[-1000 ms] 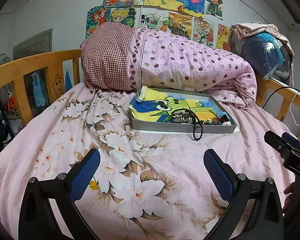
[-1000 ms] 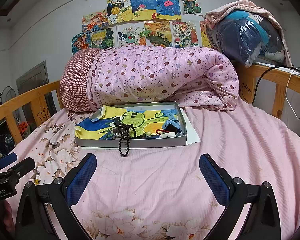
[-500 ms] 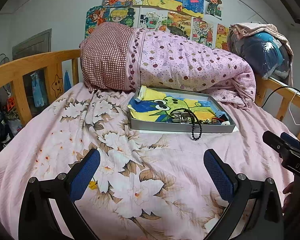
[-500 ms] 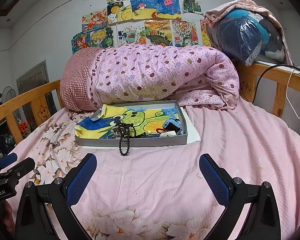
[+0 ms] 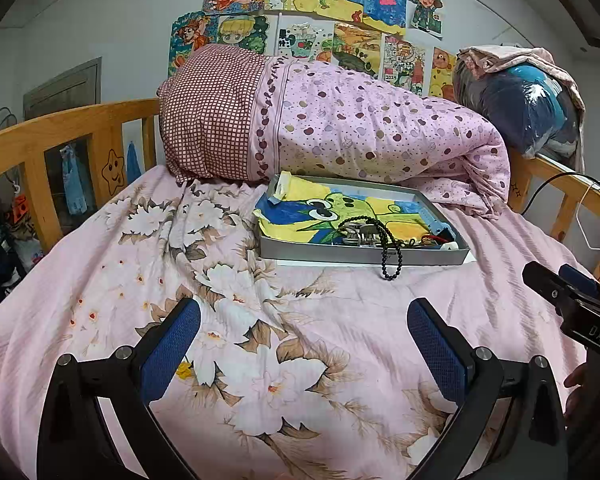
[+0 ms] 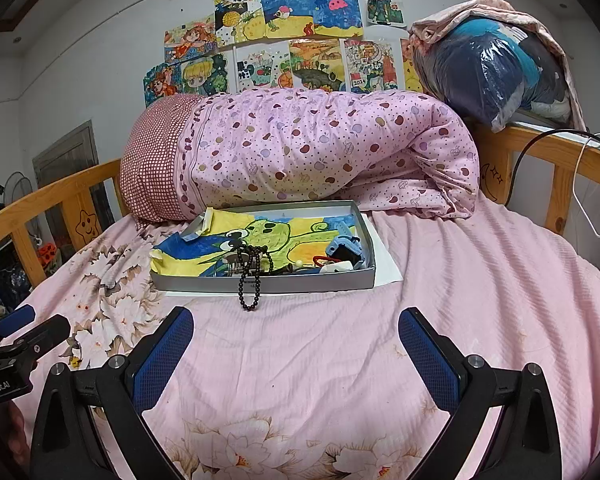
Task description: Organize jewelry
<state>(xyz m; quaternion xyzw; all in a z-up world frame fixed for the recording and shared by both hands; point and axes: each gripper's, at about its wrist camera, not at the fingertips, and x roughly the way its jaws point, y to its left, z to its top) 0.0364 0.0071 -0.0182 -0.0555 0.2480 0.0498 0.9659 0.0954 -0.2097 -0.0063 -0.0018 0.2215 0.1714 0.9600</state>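
1. Both the left gripper [image 5: 304, 340] and right gripper [image 6: 296, 344] hung wide open, empty, over the bedsheet [image 6: 440, 280].
2. Ahead, well apart, a black bead bracelet [image 6: 250, 280] draped over the tray's [image 6: 300, 283] near wall, hanging toward the grippers, slightly left of the right gripper.
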